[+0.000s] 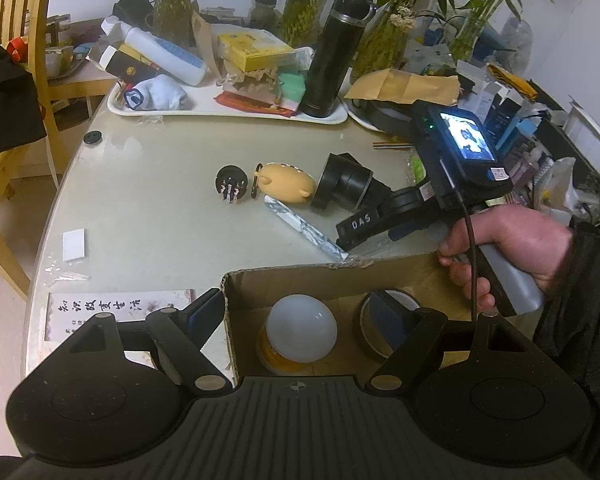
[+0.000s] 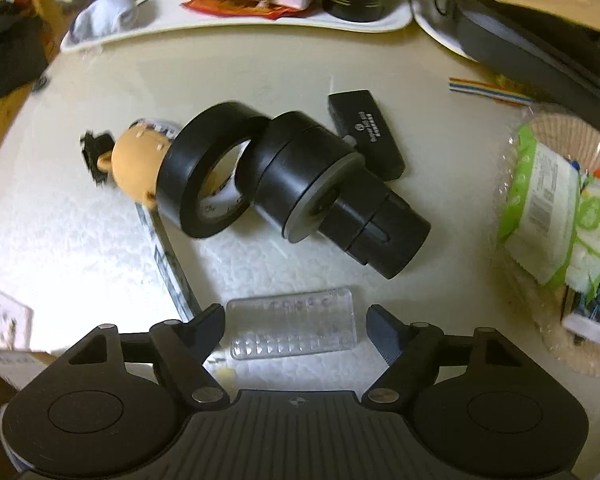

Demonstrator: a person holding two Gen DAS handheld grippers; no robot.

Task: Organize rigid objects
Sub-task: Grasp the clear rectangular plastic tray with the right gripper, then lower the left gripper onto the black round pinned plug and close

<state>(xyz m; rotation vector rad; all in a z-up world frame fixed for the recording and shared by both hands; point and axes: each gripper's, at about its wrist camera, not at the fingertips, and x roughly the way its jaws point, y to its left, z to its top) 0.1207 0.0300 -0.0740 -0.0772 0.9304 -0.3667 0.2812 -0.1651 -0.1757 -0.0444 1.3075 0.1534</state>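
At a crowded table (image 1: 148, 200), we sort hard odds and ends into a cardboard box (image 1: 300, 276) that already holds a white bulb (image 1: 302, 328) and a tape roll (image 1: 380, 320).

Our left gripper (image 1: 304, 320) hangs over the box's near corner with its fingers apart, one outside the wall, gripping nothing.

Our right gripper (image 2: 296, 328) points down at a clear ribbed plastic case (image 2: 294, 324) lying flat on the table between its spread fingers, which do not touch it.

We judge the case light, stiff and slick, best pinched across its short ends.

Just beyond lie a black lens-like cylinder (image 2: 340, 196), a roll of black tape (image 2: 208, 172) and a tan toy (image 2: 136, 160), close enough to knock.
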